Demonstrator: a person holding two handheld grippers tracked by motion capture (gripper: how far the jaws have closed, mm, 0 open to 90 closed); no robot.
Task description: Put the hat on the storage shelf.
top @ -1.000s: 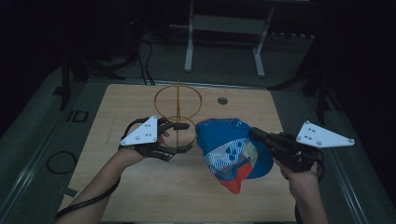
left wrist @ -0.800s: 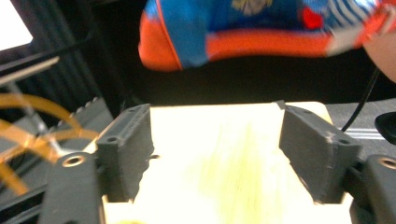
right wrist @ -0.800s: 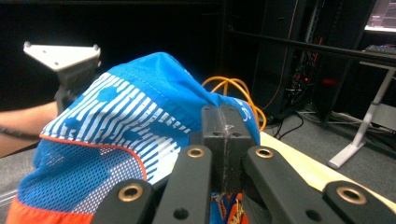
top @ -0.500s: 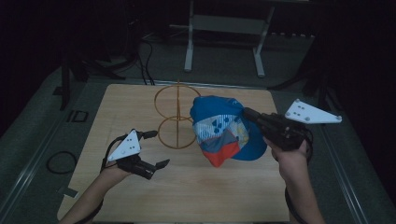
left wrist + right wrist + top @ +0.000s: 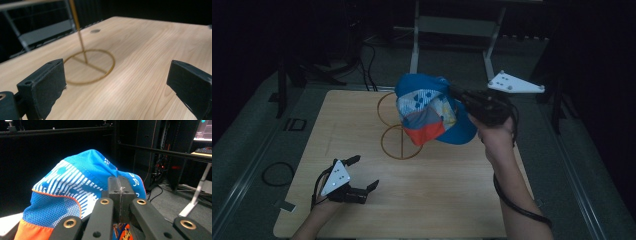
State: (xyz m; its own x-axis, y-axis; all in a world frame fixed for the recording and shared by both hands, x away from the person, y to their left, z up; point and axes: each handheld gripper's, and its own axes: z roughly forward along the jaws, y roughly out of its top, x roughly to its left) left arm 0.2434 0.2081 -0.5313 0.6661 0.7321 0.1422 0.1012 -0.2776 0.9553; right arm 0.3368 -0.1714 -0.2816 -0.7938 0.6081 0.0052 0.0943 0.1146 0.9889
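A blue cap (image 5: 424, 110) with white print and an orange edge hangs in the air over the gold wire stand (image 5: 401, 145). My right gripper (image 5: 455, 93) is shut on the cap's fabric, and in the right gripper view its jaws (image 5: 120, 191) press together on the cap (image 5: 75, 185). My left gripper (image 5: 363, 172) sits low over the near left of the table. Its jaws have just been opening and now stand wide apart with nothing between them. In the left gripper view (image 5: 120, 85) the stand's base ring (image 5: 90, 66) and thin pole (image 5: 78, 32) lie ahead.
The wooden table (image 5: 452, 200) has a small round grommet (image 5: 95, 31) near its far edge. A cable loop (image 5: 277, 174) lies on the floor to the left. A metal frame (image 5: 452, 25) stands behind the table.
My left gripper has drawn away from the cap, sunk to the near left of the table and opened. My right gripper has lifted the cap up and back over the stand.
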